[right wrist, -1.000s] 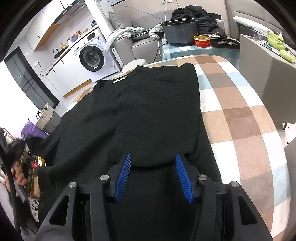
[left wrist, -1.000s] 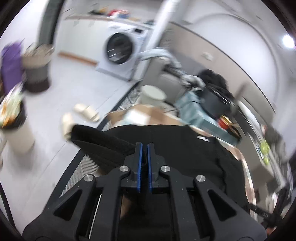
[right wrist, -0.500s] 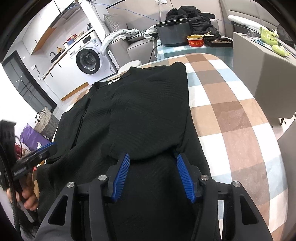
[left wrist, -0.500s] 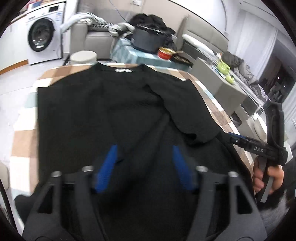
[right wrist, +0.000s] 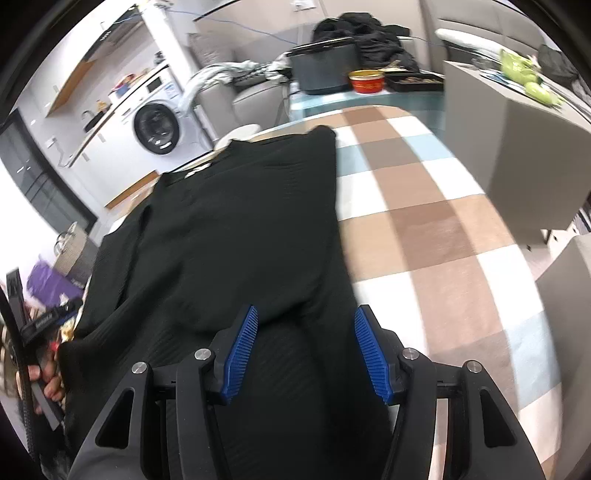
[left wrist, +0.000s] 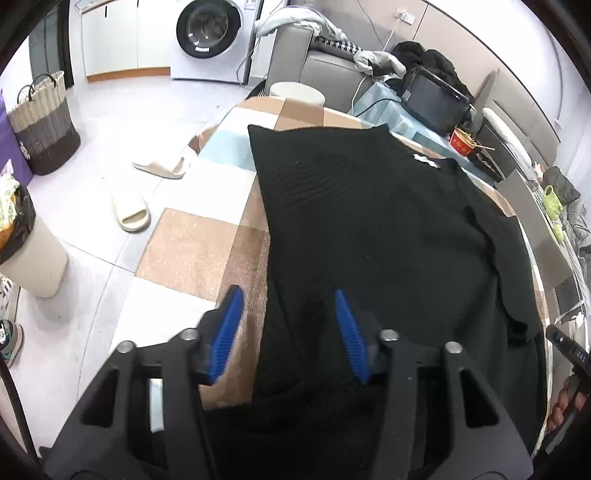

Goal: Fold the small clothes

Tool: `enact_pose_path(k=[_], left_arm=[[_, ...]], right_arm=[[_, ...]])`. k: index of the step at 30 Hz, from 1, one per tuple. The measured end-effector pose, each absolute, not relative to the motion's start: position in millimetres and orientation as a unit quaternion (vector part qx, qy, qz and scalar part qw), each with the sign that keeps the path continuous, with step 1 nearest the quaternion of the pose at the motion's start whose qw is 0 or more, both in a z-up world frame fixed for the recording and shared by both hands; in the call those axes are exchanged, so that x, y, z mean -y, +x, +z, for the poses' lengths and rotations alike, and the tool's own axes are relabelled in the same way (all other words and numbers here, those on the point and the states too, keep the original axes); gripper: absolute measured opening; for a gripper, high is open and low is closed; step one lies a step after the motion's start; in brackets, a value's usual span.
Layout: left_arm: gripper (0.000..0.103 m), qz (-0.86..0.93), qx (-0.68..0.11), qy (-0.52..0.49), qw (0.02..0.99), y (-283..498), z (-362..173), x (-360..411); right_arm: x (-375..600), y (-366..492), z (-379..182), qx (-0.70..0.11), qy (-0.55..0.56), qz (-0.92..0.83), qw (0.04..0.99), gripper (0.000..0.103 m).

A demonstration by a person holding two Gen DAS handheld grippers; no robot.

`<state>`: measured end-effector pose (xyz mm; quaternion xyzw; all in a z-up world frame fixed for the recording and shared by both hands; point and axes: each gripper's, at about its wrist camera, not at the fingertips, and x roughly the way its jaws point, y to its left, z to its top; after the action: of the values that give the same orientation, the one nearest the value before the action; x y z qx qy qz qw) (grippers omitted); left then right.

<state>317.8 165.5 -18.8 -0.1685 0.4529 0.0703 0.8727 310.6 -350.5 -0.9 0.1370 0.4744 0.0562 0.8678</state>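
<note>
A black ribbed knit top [left wrist: 369, 221] lies flat on the checkered tablecloth [left wrist: 192, 247], both sleeves folded in over its body; it also shows in the right wrist view [right wrist: 229, 236]. My left gripper [left wrist: 288, 332] is open and empty over the garment's near left edge, its blue pads [left wrist: 229, 325] straddling the fabric edge. My right gripper [right wrist: 306, 350] is open and empty over the near hem on the right side, just below the folded sleeve end.
Slippers [left wrist: 131, 214] lie on the floor left of the table. A laundry basket [left wrist: 44, 129], a bin [left wrist: 26, 251] and a washing machine [left wrist: 210, 33] stand beyond. A dark pot [right wrist: 325, 68], a red bowl [right wrist: 367, 81] and a grey box [right wrist: 517, 162] stand at the table's far right.
My left gripper was shut on the left sleeve, carried it in over the garment and opened. It now hovers at the left hem. My right gripper stayed open and shifted slightly.
</note>
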Motion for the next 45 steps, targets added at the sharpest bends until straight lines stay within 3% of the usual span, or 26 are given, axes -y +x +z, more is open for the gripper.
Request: enact_pose_path(k=[4, 8, 10, 11, 14, 26, 29, 33, 37, 39, 45], left_arm=[[0.024, 0.068, -0.467, -0.157, 0.868, 320, -24, -173], [0.012, 0.066, -0.466, -0.138, 0.872, 325, -37, -171], [0.011, 0.066, -0.466, -0.13, 0.873, 329, -43, -167], [0.01, 0.066, -0.465, -0.128, 0.874, 332, -44, -165], [0.008, 0.066, -0.465, -0.117, 0.875, 346, -48, -153], [0.008, 0.036, -0.464, -0.102, 0.879, 382, -52, -124], [0.01, 0.046, -0.477, -0.106, 0.871, 386, -50, -124], [0.023, 0.044, -0.47, -0.129, 0.872, 356, -37, -144], [0.052, 0.074, -0.464, -0.131, 0.873, 299, -26, -166], [0.056, 0.083, -0.46, -0.132, 0.874, 268, -24, -174], [0.056, 0.099, -0.47, -0.095, 0.872, 212, -41, -174]], right_arm=[[360, 332, -10, -0.486, 0.145, 0.047, 0.86, 0.056], [353, 347, -20, -0.495, 0.135, 0.057, 0.856, 0.05], [343, 349, -20, -0.491, 0.109, 0.07, 0.861, 0.035], [337, 350, -21, -0.492, 0.091, 0.074, 0.863, 0.034], [321, 352, -21, -0.489, 0.024, 0.063, 0.87, 0.014], [348, 372, -21, -0.478, 0.015, -0.028, 0.878, 0.01], [355, 376, -19, -0.491, 0.035, -0.023, 0.87, 0.02], [357, 357, -8, -0.489, 0.069, 0.007, 0.869, 0.051], [350, 322, 5, -0.481, 0.079, 0.025, 0.873, 0.075], [349, 303, 10, -0.481, 0.091, 0.033, 0.872, 0.079], [344, 245, 15, -0.478, 0.106, 0.056, 0.87, 0.08]])
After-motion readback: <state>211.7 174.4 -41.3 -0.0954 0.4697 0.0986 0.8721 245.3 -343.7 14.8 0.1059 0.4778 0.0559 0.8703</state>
